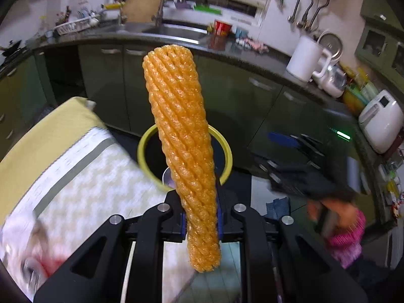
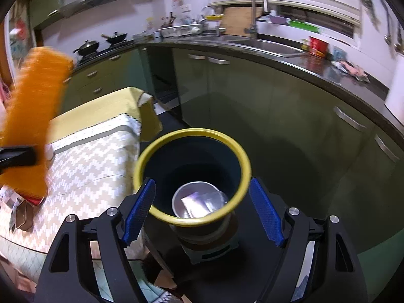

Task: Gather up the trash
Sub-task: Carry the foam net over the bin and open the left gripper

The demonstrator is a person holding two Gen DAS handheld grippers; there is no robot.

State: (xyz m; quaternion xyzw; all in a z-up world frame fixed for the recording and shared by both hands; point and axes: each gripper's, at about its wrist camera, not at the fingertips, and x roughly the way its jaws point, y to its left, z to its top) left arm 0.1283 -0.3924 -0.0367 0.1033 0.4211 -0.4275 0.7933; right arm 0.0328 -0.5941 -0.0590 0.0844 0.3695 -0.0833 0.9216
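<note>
1. Holding tight, my left gripper (image 1: 200, 223) has its fingers pressed together on an orange foam net (image 1: 183, 151), the soft kind that goes around fruit.
2. I see the foam net standing up long and tall from the fingers, and its lower end pokes out below them.
3. I use the trash bin (image 2: 193, 176) as my marker. It is dark blue with a yellow rim.
4. In my left view, the foam net is in front of the bin, so it covers the middle of the bin's mouth.
5. In my right view, the foam net (image 2: 32, 116) is far off to the left of the bin, above the table, and it looks blurry.
6. My right gripper (image 2: 202, 213) has its blue fingers (image 2: 140, 210) wide apart, one on each side of the bin's near rim. I see nothing held between them.
7. Down inside the bin lies a shiny silver lid (image 2: 199, 200) with a bit of shiny wrapper on it.
8. Left of the bin is a table with a white zigzag cloth (image 2: 83, 174) and a yellow cloth (image 2: 101, 108) under it.
9. Behind the bin are green cabinets (image 2: 252, 101), a dark counter and a sink (image 2: 265, 44) with a tall tap.
</note>
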